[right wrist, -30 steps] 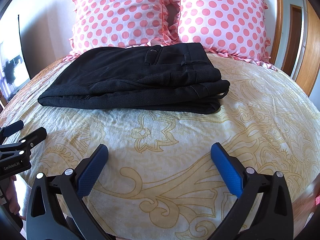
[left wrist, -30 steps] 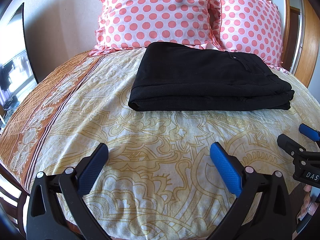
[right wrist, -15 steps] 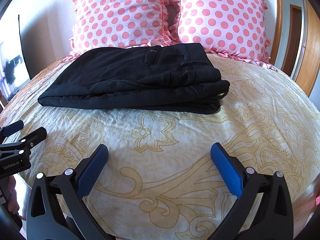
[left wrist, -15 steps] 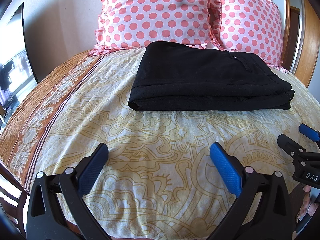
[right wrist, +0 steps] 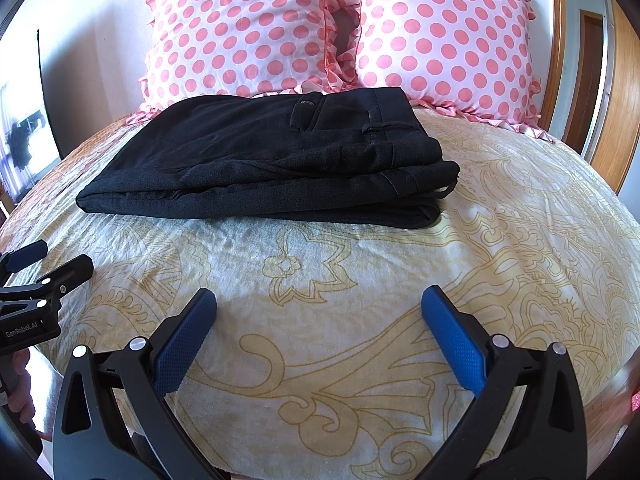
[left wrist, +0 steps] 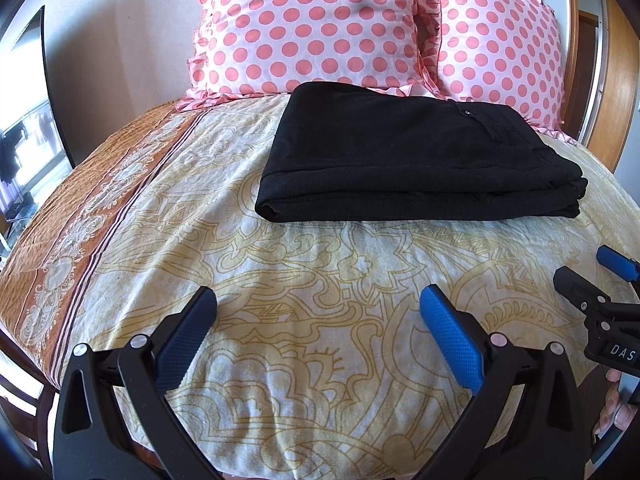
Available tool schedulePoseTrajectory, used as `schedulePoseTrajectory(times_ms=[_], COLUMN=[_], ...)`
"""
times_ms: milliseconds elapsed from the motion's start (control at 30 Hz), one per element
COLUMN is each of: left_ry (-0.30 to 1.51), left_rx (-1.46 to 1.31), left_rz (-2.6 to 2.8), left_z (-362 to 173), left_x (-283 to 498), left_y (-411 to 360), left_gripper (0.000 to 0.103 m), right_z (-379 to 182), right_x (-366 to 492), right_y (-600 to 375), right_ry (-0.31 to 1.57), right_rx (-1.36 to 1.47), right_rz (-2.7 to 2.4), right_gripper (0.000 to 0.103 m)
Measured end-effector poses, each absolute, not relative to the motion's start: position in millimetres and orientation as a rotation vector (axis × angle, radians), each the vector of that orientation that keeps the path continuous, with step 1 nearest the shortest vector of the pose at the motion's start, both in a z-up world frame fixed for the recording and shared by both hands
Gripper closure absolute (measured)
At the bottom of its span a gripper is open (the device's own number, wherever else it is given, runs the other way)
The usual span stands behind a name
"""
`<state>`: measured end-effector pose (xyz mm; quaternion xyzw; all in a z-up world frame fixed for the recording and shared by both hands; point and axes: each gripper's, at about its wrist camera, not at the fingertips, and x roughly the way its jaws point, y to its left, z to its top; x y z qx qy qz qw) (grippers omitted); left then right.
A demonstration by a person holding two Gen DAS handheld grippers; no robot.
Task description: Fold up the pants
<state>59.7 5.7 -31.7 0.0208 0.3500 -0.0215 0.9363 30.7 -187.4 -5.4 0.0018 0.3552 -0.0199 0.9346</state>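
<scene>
On the bed, black pants lie folded before two pillows, well apart from the left gripper and right gripper, jaws wide and empty.

Both grippers alike: left gripper and right gripper have black plastic frames, blue dimpled finger pads, silver pivot screws, white lettering "GenRobot.AI" and "DAS" on bodies.

Pants black. Pillows pink, coral dots. Bedspread cream, yellow scrollwork, orange border. Pads blue.
</scene>
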Motion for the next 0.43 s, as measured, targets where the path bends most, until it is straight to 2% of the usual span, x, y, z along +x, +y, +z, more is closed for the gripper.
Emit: schedulePoseTrajectory(times_ms=[433], left_ry=[0.718], left_rx=[0.046], left_rz=[-0.05], left_z=[-31.7], left_x=[59.9], left_y=[5.5], left_gripper=[0.002], right_z=[-5.8], right_x=[30.7], right_y=[-187.2], right_ry=[0.725], right_rx=[0.004], right_rz=[-0.042], right_gripper=[0.001])
